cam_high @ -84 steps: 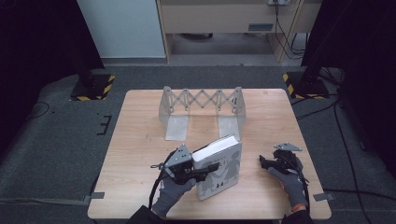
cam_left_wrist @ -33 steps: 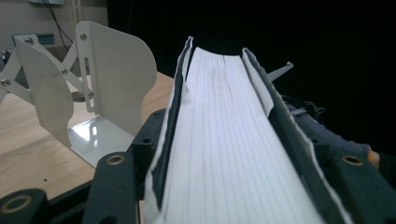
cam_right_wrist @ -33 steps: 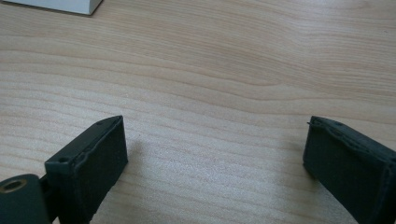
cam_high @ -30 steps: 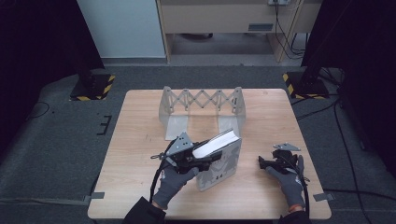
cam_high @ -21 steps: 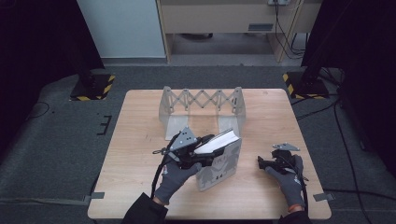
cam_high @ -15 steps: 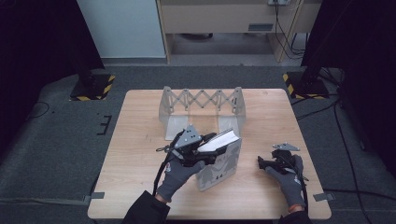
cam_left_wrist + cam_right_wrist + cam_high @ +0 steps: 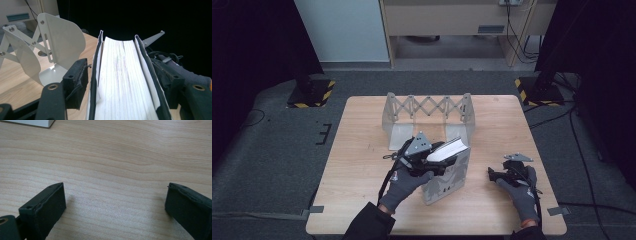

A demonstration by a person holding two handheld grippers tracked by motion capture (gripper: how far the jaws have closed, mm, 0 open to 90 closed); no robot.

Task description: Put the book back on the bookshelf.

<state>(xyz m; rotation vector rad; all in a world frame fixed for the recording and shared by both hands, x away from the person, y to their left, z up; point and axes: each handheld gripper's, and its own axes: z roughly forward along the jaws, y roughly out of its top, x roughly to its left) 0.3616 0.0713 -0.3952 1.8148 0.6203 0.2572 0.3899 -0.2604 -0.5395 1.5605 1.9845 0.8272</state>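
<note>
Standing near the wooden table's [image 7: 362, 150] centre, a book [image 7: 447, 172] tilts on its edge at 6 o'clock from the metal expanding rack [image 7: 427, 107]. Left gripper [image 7: 432, 162] straddles it, jaws just easing apart, one pad off the cover. Right gripper [image 7: 492, 174] rests at 3 o'clock, jaws spread, empty.

- A light wooden table [image 7: 362, 165] is carrying everything.
- A metal expanding book rack [image 7: 427, 112] is standing toward its far edge (near the middle).
- A book [image 7: 447, 172] is resting on it, tilted.
</note>
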